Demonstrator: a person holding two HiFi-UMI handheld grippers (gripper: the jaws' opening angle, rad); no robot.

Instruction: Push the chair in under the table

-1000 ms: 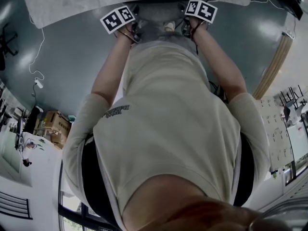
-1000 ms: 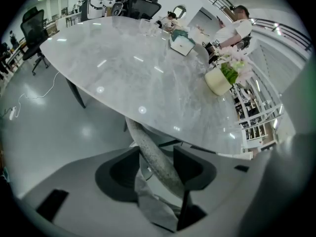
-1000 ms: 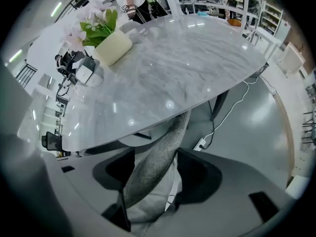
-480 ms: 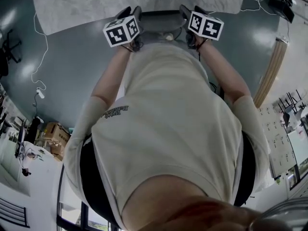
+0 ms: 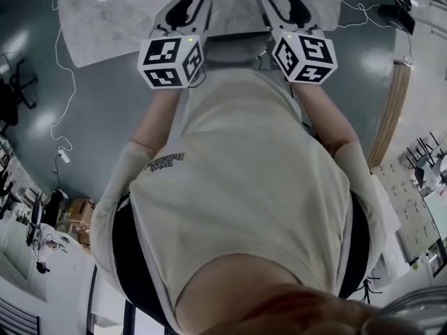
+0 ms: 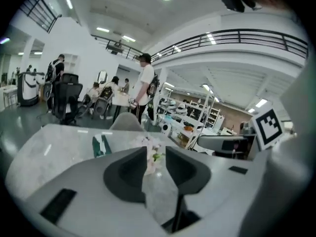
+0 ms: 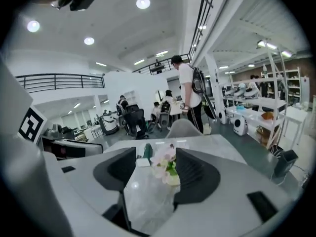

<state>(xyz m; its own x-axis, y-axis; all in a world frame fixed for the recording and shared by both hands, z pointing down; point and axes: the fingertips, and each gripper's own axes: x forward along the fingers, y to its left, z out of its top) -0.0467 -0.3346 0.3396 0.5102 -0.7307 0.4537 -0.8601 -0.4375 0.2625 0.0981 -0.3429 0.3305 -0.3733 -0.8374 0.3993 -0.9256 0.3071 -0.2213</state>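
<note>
Left tongs (image 5: 194, 9) have just been closing on nothing, gap remaining; right tongs (image 5: 281, 7) spread wide, both above the counter (image 5: 112, 19).

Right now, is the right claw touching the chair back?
Apart. Right gripper view: the right claw hangs open above the marble table, nothing between its jaws; head view shows the chair back below it.

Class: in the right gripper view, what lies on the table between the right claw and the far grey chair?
The right gripper view shows pale flowers and a green object on the table there.
</note>
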